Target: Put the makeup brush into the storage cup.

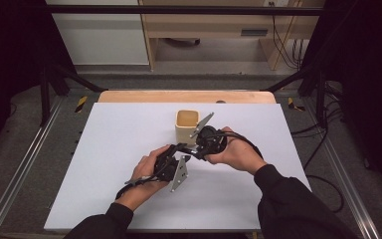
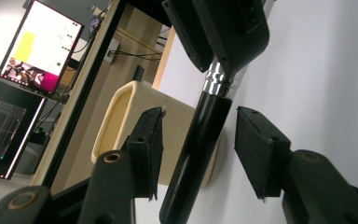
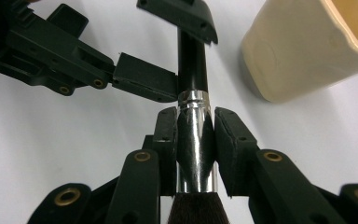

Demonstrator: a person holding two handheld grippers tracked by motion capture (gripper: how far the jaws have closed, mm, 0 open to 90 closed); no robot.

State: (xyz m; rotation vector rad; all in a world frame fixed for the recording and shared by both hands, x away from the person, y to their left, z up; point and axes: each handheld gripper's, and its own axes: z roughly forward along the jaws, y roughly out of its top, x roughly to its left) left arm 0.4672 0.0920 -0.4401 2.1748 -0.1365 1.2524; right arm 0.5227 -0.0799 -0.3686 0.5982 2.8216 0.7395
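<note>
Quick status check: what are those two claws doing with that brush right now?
Right gripper shut on brush at its metal collar. Left gripper open, jaws either side of the black handle, not touching. Cream cup close behind; nothing in the way.

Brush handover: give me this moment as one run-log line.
right gripper: shut on brush ferrule | left gripper: open, jaws around handle, gaps at both pads | cup: upright, beside grippers
</note>
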